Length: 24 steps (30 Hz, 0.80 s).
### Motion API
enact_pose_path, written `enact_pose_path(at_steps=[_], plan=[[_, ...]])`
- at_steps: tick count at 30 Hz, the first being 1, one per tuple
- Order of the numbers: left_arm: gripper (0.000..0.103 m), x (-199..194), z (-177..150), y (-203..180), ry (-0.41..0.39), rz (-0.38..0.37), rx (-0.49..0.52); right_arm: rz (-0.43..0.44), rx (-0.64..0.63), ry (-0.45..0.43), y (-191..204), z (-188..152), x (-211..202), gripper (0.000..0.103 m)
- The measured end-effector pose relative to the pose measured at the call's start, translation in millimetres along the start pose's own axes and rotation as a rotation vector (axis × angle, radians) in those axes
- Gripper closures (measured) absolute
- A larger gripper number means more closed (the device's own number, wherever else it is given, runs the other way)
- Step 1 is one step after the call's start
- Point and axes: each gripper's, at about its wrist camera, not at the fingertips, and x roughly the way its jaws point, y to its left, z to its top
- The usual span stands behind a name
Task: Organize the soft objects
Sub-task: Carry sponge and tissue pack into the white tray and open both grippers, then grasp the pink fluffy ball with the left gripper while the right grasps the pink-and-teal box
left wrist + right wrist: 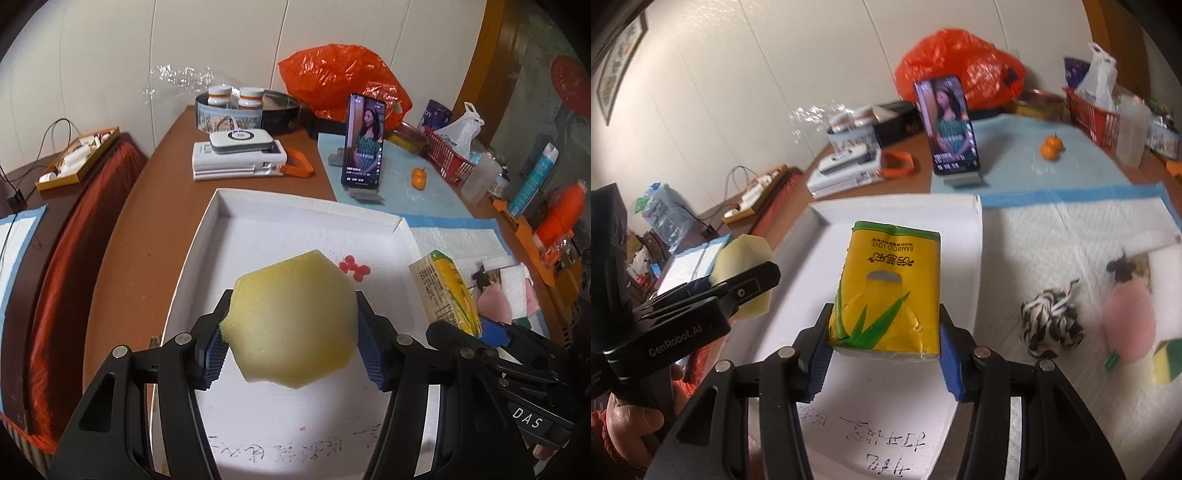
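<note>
Left hand-held gripper (291,350) clamps the yellow sponge (291,321); right hand-held gripper (884,354) clamps the tissue pack (886,288).

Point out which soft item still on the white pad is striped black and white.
The knotted rope ball, left of the pink plush; the sponge block beside them is yellow and green.

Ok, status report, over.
Left gripper shut on sponge. Right gripper shut on tissue pack. Both above white tray. Nothing blocking.
</note>
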Motion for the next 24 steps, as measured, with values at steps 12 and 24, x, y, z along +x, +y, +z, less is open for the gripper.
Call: enact_pose_path(at_steps=[12,24], plan=[[0.0,0.6,0.7,20.7,-0.012,-0.023,-0.11,-0.032,-0.066,-0.064,14.9,1.4,-6.1,0.0],[0.0,-22.1,-12.5,43.5,-0.046,-0.049,-0.229,-0.065,-0.064,-0.096,15.4,-7.4,-14.8,0.0]])
